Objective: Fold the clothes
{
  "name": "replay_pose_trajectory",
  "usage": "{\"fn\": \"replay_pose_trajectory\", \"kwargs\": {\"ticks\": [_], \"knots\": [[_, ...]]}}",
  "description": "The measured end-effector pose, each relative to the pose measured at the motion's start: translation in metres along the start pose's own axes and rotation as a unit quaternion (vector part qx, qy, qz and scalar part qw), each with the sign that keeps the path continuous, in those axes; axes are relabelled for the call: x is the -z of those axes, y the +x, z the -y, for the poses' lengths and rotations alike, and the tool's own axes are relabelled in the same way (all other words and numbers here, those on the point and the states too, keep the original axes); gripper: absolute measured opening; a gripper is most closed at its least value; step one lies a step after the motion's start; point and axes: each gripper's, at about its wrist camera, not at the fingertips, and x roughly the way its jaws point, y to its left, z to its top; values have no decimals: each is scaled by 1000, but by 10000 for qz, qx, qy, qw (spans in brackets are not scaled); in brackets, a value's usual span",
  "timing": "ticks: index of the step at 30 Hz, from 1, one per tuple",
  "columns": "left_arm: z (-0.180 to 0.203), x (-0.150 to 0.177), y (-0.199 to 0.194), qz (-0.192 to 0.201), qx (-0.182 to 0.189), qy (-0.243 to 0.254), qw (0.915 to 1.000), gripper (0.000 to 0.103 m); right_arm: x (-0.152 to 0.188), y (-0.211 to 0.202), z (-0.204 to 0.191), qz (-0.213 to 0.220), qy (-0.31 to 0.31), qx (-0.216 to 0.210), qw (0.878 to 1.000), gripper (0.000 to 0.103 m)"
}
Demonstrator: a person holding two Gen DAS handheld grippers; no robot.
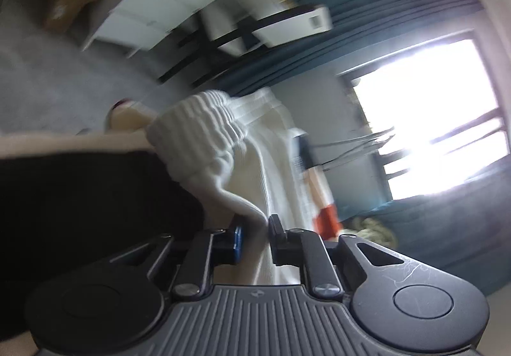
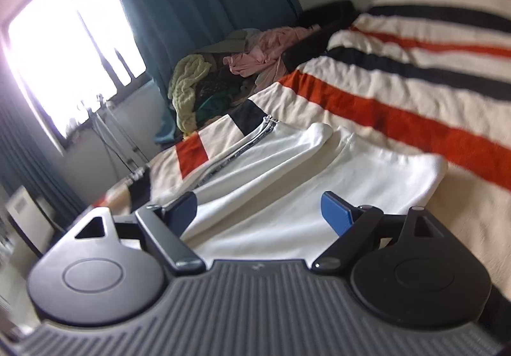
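The left tongs (image 1: pixel 255 228) pinch a hem edge of the white ribbed-cuff cotton garment (image 1: pixel 242 164), which lies on the striped orange, black and cream bedspread (image 2: pixel 399 90). The right tongs (image 2: pixel 258 209) gape empty above that garment's flat edge; the left view is blurred.

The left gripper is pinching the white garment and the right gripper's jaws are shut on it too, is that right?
Not quite. The left gripper does pinch the white garment, but the right gripper has its jaws wide open over the garment, gripping nothing. The right wrist view shows this.
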Motion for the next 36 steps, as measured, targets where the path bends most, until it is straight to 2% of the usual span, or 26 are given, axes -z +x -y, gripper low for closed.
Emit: {"fn": "replay_pose_trajectory", "kwargs": {"ticks": [2,3,4,6,9,11,12,13,14,16,17,18,19,20,21,25,28,30,33,36], "knots": [[-10,-5,10,-150,-188,-274,9993,28,-16,1,20,-69,432,-146,9989,86],[-16,-8,15,-227,-271,-410,9985,37,-23,3,33,-97,672,-165,9976,86],[-19,-9,18,-272,-331,-482,9979,40,-28,5,49,-108,963,-66,9953,86],[-21,-9,21,-290,-401,-495,9975,40,-31,11,82,-157,1648,161,9861,87],[-17,-9,22,-228,-449,-424,9978,39,-27,23,135,-266,2777,540,9588,88],[-16,-11,26,-156,-473,-332,9982,37,-19,43,155,-433,3183,891,9428,87],[-17,-12,26,-106,-491,-287,9983,33,-14,59,162,-719,3358,1006,9338,84],[-17,-12,27,-63,-509,-272,9983,30,-8,74,168,-983,3535,1064,9241,73],[-17,-12,28,-25,-526,-277,9982,26,-2,89,173,-1233,3703,1118,9139,73],[-15,-13,30,47,-570,-235,9981,22,7,110,178,-1441,3886,1165,9026,74],[-13,-14,33,78,-602,-149,9980,18,5,112,178,-1342,3862,1171,9051,74],[-11,-15,33,109,-646,-63,9978,14,4,115,178,-1243,3837,1177,9075,67],[-9,-16,33,141,-698,20,9975,13,3,118,178,-1144,3812,1182,9097,46],[-6,-18,32,175,-753,101,9970,12,1,120,177,-1050,3777,1187,9122,29],[-3,-19,31,209,-807,182,9964,11,-3,121,176,-1004,3646,1174,9183,6],[7,-17,3,495,-670,338,9960,10,-13,97,176,-338,3799,763,9213,6],[17,-20,-12,602,-379,583,9958,10,-29,74,161,138,3459,402,9373,5],[26,-25,-14,634,-316,845,9939,10,-39,70,146,270,3079,394,9502,5],[36,-37,-9,559,-183,635,9962,10,-57,76,125,324,2716,391,9611,5],[65,-48,9,573,-206,824,9947,10,-83,95,95,390,2170,414,9745,5]]}}
